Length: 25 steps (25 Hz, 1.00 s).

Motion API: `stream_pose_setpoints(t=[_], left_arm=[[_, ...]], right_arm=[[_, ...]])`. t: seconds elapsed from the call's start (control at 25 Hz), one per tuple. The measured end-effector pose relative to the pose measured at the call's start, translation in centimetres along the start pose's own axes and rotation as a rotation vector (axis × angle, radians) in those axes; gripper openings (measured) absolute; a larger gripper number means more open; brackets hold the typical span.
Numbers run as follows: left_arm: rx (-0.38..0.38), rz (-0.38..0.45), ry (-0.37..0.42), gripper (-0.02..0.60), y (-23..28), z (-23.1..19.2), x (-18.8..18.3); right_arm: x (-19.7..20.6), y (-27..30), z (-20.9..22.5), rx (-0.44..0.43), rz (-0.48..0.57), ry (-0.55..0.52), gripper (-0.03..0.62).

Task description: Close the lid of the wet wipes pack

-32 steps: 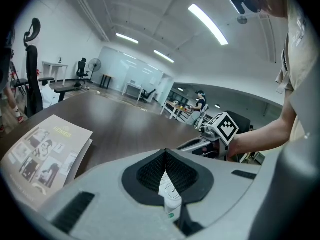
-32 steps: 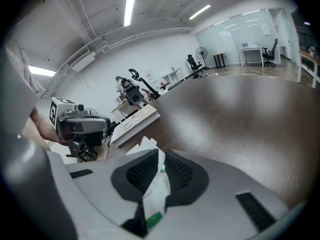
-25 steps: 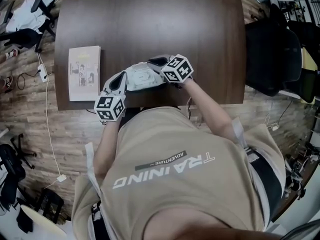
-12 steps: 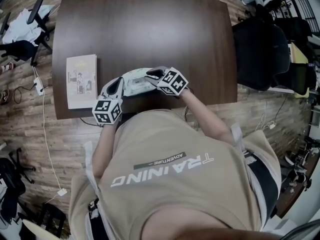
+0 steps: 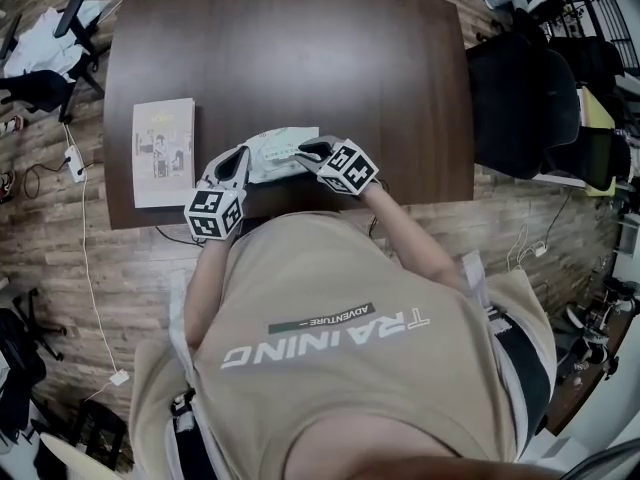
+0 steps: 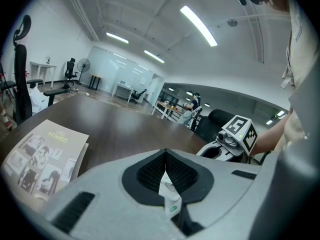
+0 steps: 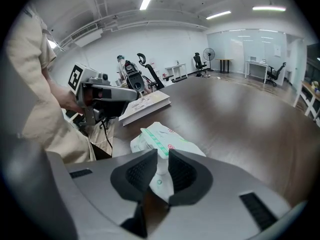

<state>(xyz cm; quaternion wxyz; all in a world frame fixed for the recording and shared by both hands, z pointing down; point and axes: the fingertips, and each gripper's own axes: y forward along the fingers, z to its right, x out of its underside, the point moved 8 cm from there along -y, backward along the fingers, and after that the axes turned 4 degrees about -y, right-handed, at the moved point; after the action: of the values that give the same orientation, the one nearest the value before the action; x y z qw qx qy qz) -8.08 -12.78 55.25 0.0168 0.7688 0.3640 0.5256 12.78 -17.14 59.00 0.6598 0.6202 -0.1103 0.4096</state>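
**Head view:** The wet wipes pack (image 5: 272, 152) sat at the near edge of the table (image 5: 300, 58), spanned between the left gripper (image 5: 241, 162) and the right gripper (image 5: 307, 151). Jaw state was not legible from there. A booklet (image 5: 164, 152) lay to the left, apart from the pack.

**Left gripper view:** The left gripper (image 6: 166, 165) was clamped on a thin edge of the pack (image 6: 170, 194). Little else of the pack showed.

**Right gripper view:** The right gripper (image 7: 162, 158) was clenched on the opposite end. Only this view showed the pack's (image 7: 167, 140) green-striped top face.

Whether the lid was down could not be established.
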Motion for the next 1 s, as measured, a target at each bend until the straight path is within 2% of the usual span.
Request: stream_pose_setpoints(t=[0.24, 0.44, 0.76, 1.0], left_arm=[[-0.015, -0.003, -0.006, 0.005, -0.2, -0.5, 0.2], [-0.019, -0.001, -0.022, 0.005, -0.3, -1.3, 0.1], [0.021, -0.011, -0.041, 0.005, 1.1, -2.1, 0.4], [0.077, -0.035, -0.015, 0.005, 1.6, -2.3, 0.7]], right_arm=[[1.9, 1.0, -0.2, -0.019, -0.042, 0.041, 0.048], [2.3, 2.1, -0.4, 0.003, -0.091, 0.033, 0.048], [2.5, 2.7, 0.1, -0.003, -0.125, 0.105, 0.049], [2.1, 3.4, -0.8, 0.078, -0.144, 0.074, 0.049]])
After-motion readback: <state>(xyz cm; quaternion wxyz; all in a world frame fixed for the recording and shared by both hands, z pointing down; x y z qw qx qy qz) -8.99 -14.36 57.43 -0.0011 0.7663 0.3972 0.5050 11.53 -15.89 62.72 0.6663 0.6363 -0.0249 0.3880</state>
